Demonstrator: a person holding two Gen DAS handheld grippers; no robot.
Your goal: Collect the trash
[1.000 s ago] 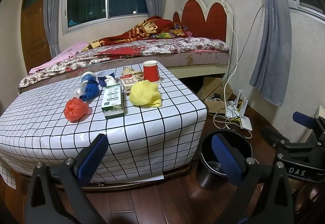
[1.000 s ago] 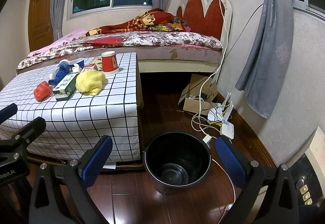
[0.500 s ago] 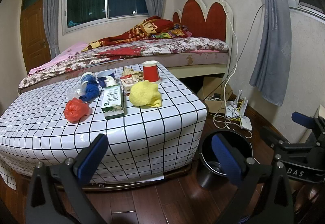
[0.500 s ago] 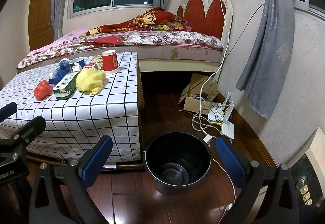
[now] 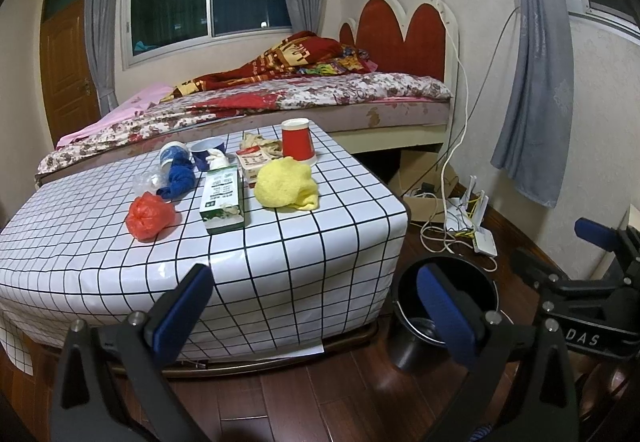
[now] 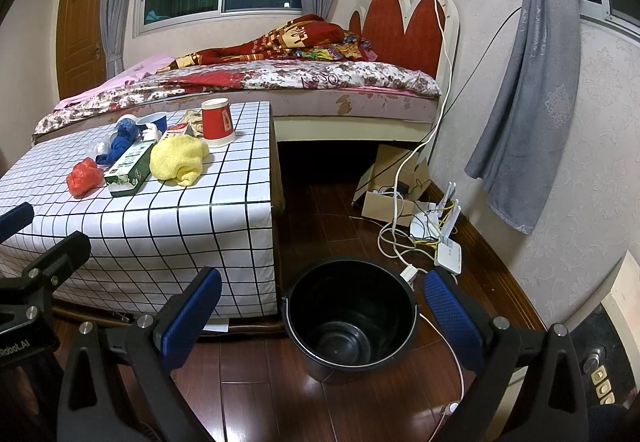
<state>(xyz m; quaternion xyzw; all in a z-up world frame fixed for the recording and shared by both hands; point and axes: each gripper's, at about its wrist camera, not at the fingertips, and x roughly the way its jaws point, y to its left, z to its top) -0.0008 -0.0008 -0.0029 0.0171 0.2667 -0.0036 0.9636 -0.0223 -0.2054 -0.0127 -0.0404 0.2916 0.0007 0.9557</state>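
Note:
A low table with a white checked cloth (image 5: 280,254) (image 6: 180,226) carries a red crumpled bag (image 5: 150,215) (image 6: 83,176), a green-and-white carton (image 5: 222,193) (image 6: 130,163), a yellow cloth (image 5: 288,183) (image 6: 178,159), a blue cloth (image 5: 178,177), a red paper cup (image 5: 297,139) (image 6: 217,121) and small wrappers. An empty black bucket (image 6: 352,318) (image 5: 448,306) stands on the floor right of the table. My left gripper (image 5: 312,312) is open, low in front of the table. Just before the bucket, my right gripper (image 6: 320,316) hangs open and holds nothing.
A bed (image 5: 320,97) with a red headboard lies behind the table. Cables, a white router (image 6: 448,252) and a cardboard box (image 6: 390,193) clutter the floor by the right wall. A grey curtain (image 6: 528,81) hangs there. Dark wooden floor surrounds the bucket.
Almost nothing has moved; both grippers stay open in the same places, with only a slight drift of the views.

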